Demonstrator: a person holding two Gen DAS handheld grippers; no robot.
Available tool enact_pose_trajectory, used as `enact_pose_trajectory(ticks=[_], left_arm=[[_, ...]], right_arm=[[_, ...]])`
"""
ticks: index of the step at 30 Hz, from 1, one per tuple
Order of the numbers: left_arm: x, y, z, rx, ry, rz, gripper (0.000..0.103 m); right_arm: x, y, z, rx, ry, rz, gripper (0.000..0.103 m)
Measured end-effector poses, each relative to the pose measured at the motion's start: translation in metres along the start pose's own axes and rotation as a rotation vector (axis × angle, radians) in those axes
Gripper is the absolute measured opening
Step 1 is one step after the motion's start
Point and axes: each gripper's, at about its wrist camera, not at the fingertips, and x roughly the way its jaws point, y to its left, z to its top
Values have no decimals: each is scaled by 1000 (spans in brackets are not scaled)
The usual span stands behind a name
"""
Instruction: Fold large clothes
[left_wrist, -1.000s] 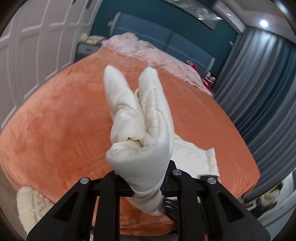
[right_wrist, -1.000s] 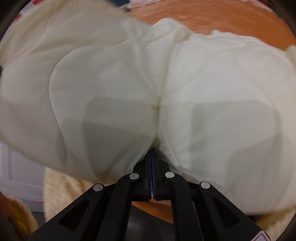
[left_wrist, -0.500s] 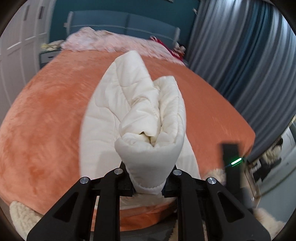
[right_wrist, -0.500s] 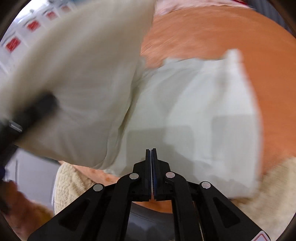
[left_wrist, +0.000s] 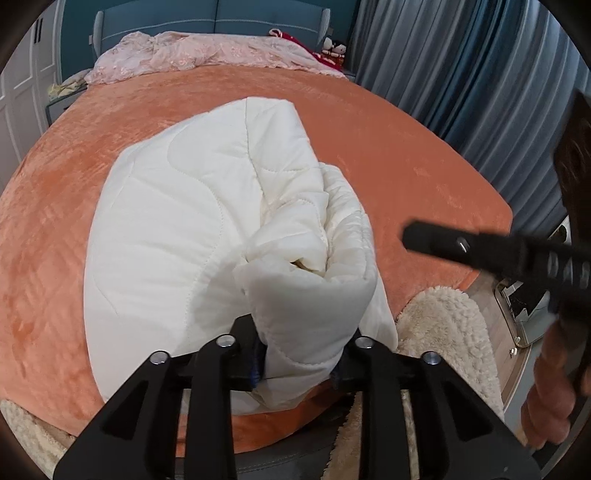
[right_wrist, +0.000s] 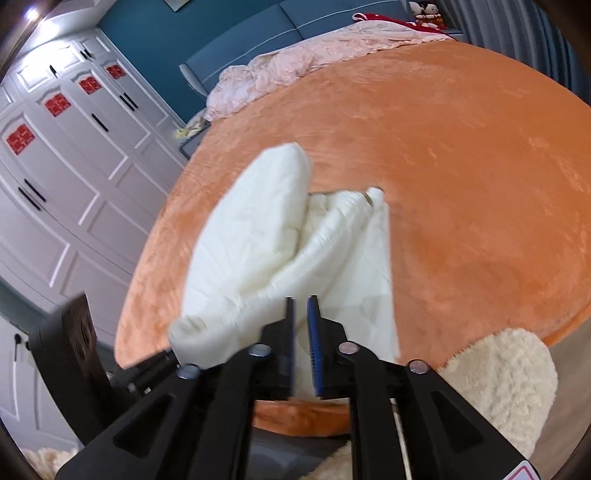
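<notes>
A cream quilted garment (left_wrist: 207, 236) lies folded on the orange bed (left_wrist: 406, 155) near its front edge. My left gripper (left_wrist: 299, 365) is shut on a thick bunched fold of the garment at its near end. My right gripper (right_wrist: 301, 350) is slightly open and empty, just in front of the garment (right_wrist: 266, 243), which lies apart from its blue pads. The right gripper also shows in the left wrist view (left_wrist: 461, 243) as a dark bar to the right of the garment.
A pink blanket (left_wrist: 207, 51) lies at the head of the bed by the blue headboard. A cream fluffy rug (left_wrist: 443, 325) lies on the floor at the bed's foot. White wardrobes (right_wrist: 66, 155) stand to the left, grey curtains (left_wrist: 461, 66) to the right.
The right gripper let go of the garment, opened a little and drew back. The left gripper lowered the garment, which now lies folded over on the bed.
</notes>
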Motion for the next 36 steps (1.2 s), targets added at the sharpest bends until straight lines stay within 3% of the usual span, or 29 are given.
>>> enact_pose_trajectory(ticks=[1, 2, 4, 6, 8, 12, 15, 17, 18, 19, 22, 26, 33, 36], left_arm=[[-4, -1, 1, 3, -4, -8, 39], [-9, -2, 1, 4, -11, -19, 44], [-25, 1, 0, 0, -37, -40, 62], [-40, 6, -4, -12, -62, -51, 69], [-57, 18, -7, -42, -87, -40, 72], [-81, 66, -16, -211, -112, 13, 74], [-88, 93, -18, -304, -118, 54, 74], [-88, 107, -17, -330, -116, 96, 73], [-86, 111, -16, -337, -109, 110, 73], [-84, 113, -15, -334, -100, 115, 73], [-73, 109, -9, -305, -71, 124, 71], [-61, 93, -6, -235, -43, 117, 70], [-22, 70, -4, -164, 54, 125, 64], [-12, 64, -5, -140, 73, 153, 64]], right_arm=[[3, 4, 4, 4, -6, 5, 51], [2, 10, 8, 1, -16, 18, 53], [1, 18, 11, -17, -19, 40, 53], [-1, 28, 19, -39, -24, 60, 53], [4, 40, 26, -58, -9, 75, 55], [28, 47, 31, -49, 59, 44, 59], [45, 47, 22, -12, 123, 79, 59], [49, 47, 18, -21, 136, 80, 53], [50, 47, 17, -33, 139, 80, 35], [50, 46, 17, -35, 138, 70, 25], [34, 37, 18, -32, 98, 56, 10], [18, 17, 7, -49, 76, -40, 6], [38, -15, -19, -52, 101, -192, 4], [51, -23, -23, -49, 119, -213, 4]])
